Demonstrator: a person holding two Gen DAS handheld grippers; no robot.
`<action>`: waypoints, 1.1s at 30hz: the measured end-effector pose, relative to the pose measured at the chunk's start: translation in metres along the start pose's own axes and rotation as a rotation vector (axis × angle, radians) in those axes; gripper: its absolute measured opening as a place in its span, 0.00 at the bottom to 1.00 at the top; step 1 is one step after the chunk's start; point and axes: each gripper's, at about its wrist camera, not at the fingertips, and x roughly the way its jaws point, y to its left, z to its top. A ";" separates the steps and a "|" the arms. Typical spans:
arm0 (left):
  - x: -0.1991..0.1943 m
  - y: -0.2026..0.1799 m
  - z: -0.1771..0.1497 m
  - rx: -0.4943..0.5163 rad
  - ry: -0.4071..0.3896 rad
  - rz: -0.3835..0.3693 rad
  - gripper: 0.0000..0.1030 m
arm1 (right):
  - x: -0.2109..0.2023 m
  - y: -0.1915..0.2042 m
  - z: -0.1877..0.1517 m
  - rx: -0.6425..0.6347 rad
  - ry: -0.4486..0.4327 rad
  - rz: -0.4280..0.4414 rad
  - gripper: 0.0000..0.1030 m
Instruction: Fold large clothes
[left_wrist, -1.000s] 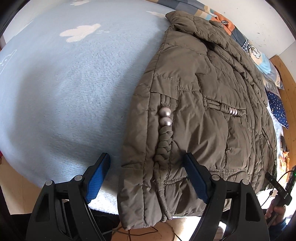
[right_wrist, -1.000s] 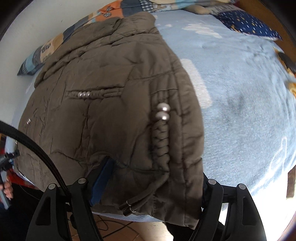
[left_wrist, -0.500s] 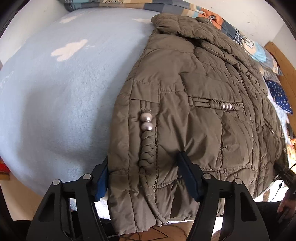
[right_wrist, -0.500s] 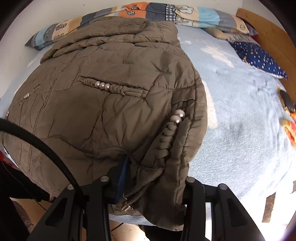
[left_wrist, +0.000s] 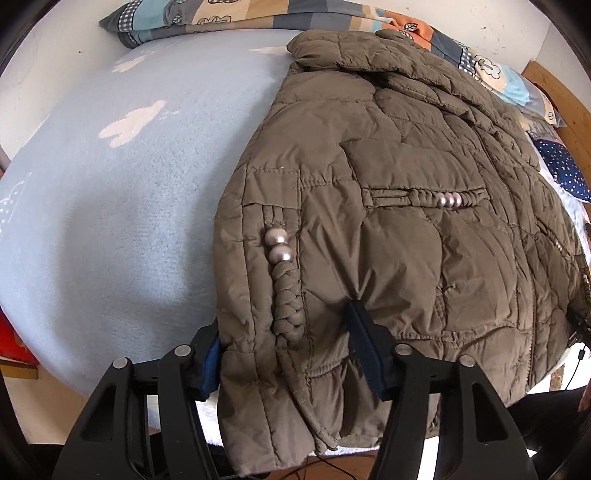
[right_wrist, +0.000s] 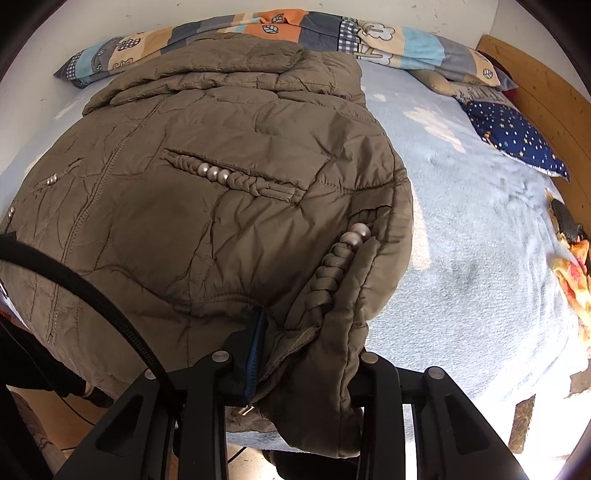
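Note:
An olive-brown quilted jacket (left_wrist: 399, 206) lies spread on a light blue bed, collar toward the far pillows, hem hanging over the near edge; it also shows in the right wrist view (right_wrist: 207, 206). My left gripper (left_wrist: 288, 354) is shut on the jacket's left sleeve end, beside its braided cord with silver beads (left_wrist: 279, 243). My right gripper (right_wrist: 306, 362) is shut on the bunched right sleeve end, whose beads (right_wrist: 356, 234) sit just beyond. The right gripper's right finger is hidden under fabric.
The light blue fleece blanket with white clouds (left_wrist: 110, 192) covers the bed. Patchwork pillows (right_wrist: 258, 26) line the far wall. A navy starred pillow (right_wrist: 517, 136) and a wooden headboard (right_wrist: 546, 96) are at right. A black cable (right_wrist: 92, 295) crosses the right wrist view.
Both grippers have closed on the sleeve ends: the left went from wide open to clamped. The right sleeve is bunched and lifted. Both views now reach farther toward the pillows.

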 end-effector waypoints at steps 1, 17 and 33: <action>0.001 0.000 0.000 -0.003 -0.004 0.005 0.65 | 0.001 -0.002 0.001 0.008 0.003 0.005 0.37; 0.000 -0.017 0.000 0.063 -0.062 0.028 0.55 | 0.011 -0.026 0.002 0.169 0.015 0.151 0.34; 0.004 -0.011 0.002 0.004 -0.042 0.006 0.63 | 0.018 -0.039 -0.002 0.227 0.042 0.197 0.50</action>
